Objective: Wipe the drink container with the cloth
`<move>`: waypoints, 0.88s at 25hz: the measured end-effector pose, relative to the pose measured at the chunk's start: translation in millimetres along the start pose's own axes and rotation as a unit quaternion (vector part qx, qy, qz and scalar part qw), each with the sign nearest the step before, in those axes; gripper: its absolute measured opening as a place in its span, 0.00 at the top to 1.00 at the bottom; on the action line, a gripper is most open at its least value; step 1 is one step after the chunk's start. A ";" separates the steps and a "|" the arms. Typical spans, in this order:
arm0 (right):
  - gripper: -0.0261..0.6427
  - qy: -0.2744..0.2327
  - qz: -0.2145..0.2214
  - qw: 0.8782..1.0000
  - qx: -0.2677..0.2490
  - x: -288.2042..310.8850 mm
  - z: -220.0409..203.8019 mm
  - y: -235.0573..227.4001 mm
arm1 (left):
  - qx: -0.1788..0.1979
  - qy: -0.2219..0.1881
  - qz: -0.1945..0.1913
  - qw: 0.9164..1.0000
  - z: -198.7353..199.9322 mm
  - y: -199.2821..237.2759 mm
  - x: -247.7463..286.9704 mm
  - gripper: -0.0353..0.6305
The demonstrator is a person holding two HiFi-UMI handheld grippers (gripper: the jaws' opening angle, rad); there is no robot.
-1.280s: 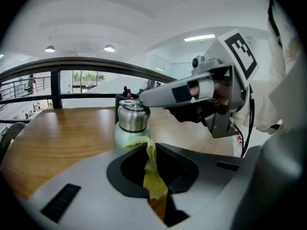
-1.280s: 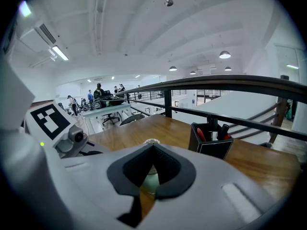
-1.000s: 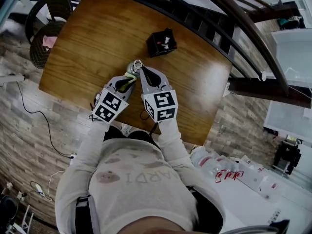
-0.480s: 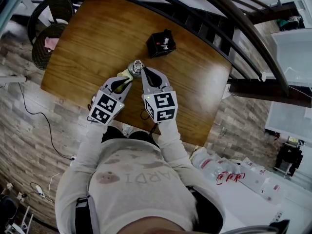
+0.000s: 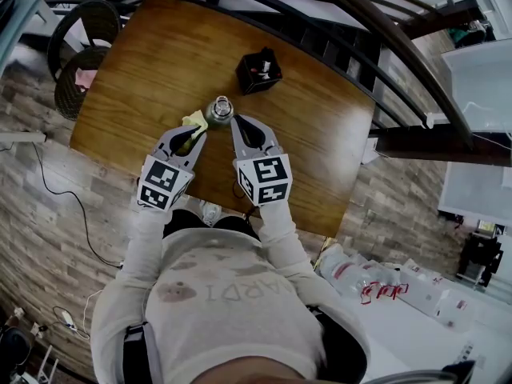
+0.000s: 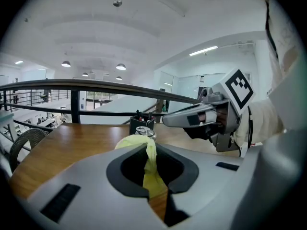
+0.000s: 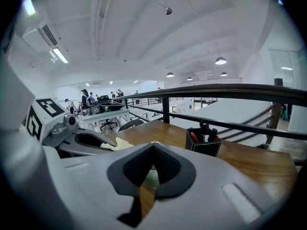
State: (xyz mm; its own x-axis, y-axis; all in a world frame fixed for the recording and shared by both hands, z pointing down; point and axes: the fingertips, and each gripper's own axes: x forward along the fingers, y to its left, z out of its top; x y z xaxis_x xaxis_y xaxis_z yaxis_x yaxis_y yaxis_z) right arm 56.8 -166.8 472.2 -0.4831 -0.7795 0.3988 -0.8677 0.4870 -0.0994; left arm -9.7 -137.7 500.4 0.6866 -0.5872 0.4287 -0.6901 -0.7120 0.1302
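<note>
Head view: yellow cloth (image 5: 192, 119) pinched in closed left gripper (image 5: 194, 127), just left of metal-lidded drink container (image 5: 220, 109); right gripper (image 5: 233, 122) closed, tips beside container.

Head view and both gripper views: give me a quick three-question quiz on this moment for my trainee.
1. True or false: the left gripper has its fingers shut on the cloth.
2. What stands on the table beyond the drink container? A) a black pen holder B) a plate C) a laptop
3. Fill the gap: in the head view, the cloth sits just to the ___ of the drink container.

Key: 1 true; 2 A; 3 left.
</note>
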 end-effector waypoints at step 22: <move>0.94 -0.082 -0.026 0.996 -0.013 -95.2 32.3 12.9 | 0.023 -0.118 0.072 0.990 61.9 -30.5 -78.6 0.90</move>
State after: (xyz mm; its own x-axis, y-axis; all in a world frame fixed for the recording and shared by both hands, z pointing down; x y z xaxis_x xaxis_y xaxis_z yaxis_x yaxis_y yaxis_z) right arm 87.8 -99.1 403.5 -0.4528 -0.8563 0.2483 -0.8894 0.4535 -0.0581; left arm -28.5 -93.6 407.4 0.6203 -0.7534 0.2184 -0.7769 -0.6284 0.0389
